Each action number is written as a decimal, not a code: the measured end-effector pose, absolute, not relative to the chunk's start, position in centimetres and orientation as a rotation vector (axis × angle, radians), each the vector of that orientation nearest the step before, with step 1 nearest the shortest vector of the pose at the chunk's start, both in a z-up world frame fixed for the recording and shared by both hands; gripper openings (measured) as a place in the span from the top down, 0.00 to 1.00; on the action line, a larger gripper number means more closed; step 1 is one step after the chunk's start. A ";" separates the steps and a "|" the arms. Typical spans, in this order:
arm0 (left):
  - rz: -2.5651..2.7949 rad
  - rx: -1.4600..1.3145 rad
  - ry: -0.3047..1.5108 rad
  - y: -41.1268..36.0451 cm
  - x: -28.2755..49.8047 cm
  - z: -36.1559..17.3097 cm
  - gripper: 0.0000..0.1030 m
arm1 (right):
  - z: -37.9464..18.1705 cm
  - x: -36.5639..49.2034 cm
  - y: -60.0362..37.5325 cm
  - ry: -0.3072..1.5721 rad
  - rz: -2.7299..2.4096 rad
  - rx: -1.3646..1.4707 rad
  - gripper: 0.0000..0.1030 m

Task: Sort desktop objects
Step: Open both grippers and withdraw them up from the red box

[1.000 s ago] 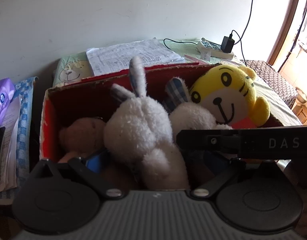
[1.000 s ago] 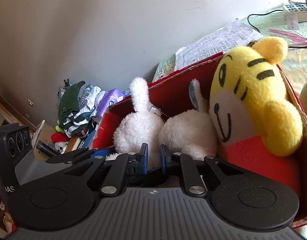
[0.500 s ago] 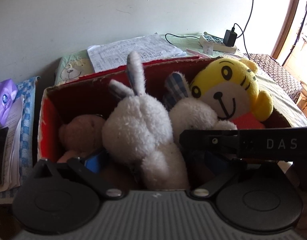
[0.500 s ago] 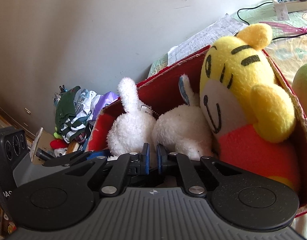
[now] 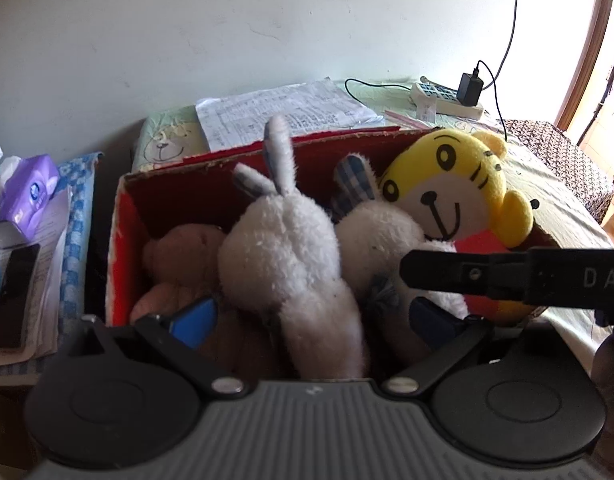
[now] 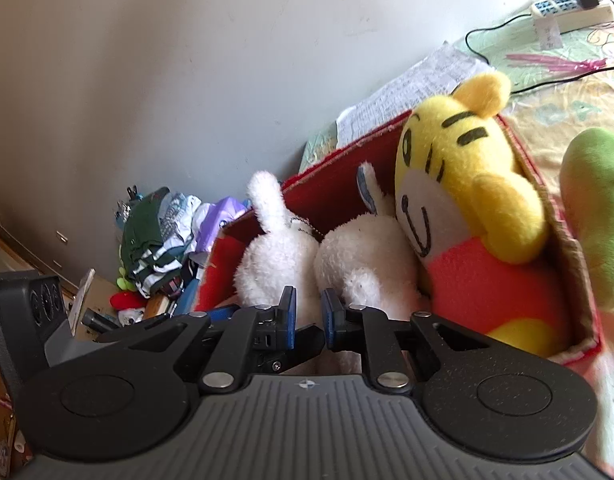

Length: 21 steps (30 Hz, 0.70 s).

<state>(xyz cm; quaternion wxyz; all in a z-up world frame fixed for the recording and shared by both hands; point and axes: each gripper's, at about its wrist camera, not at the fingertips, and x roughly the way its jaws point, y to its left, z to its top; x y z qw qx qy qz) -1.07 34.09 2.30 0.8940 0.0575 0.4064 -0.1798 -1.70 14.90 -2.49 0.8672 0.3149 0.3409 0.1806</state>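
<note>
A red cardboard box [image 5: 119, 248] holds a brown bear [image 5: 179, 256], two white rabbits [image 5: 283, 248] [image 5: 379, 232] and a yellow tiger [image 5: 447, 188]. My left gripper [image 5: 313, 318] is open, its blue pads [image 5: 195, 316] on either side of the nearer rabbit's body. My right gripper [image 6: 309, 316] is at the box's front, pads [image 6: 288, 316] drawn close with white rabbit fur filling the narrow gap. I cannot tell which rabbit the fur belongs to. From the left wrist view, the right gripper [image 5: 405, 270] reaches in from the right against the second rabbit.
A green plush [image 6: 595, 216] lies outside the box on the right. Papers [image 5: 283, 112] and a power strip [image 5: 447, 98] with cables sit behind the box. A purple tissue pack [image 5: 27, 196], a phone [image 5: 15, 292] and a clothes pile [image 6: 155, 240] crowd the left.
The right wrist view has swung to the right, bringing the green plush into sight. Both grippers keep the same finger widths, and the toys stay in the box.
</note>
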 end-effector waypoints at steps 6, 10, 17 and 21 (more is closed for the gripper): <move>-0.322 0.126 0.811 33.9 -2.6 3.3 0.01 | -2.4 -2.5 14.6 0.693 0.413 0.669 0.84; -0.278 0.108 0.807 34.0 -3.3 4.0 0.01 | -2.4 -3.0 13.9 0.680 0.445 0.681 0.83; -0.263 0.063 0.807 31.7 -4.2 4.8 0.01 | -2.0 -4.0 10.5 0.643 0.487 0.718 0.82; -0.247 0.082 0.799 29.2 -4.7 5.1 0.01 | -1.8 -4.6 8.2 0.632 0.516 0.724 0.82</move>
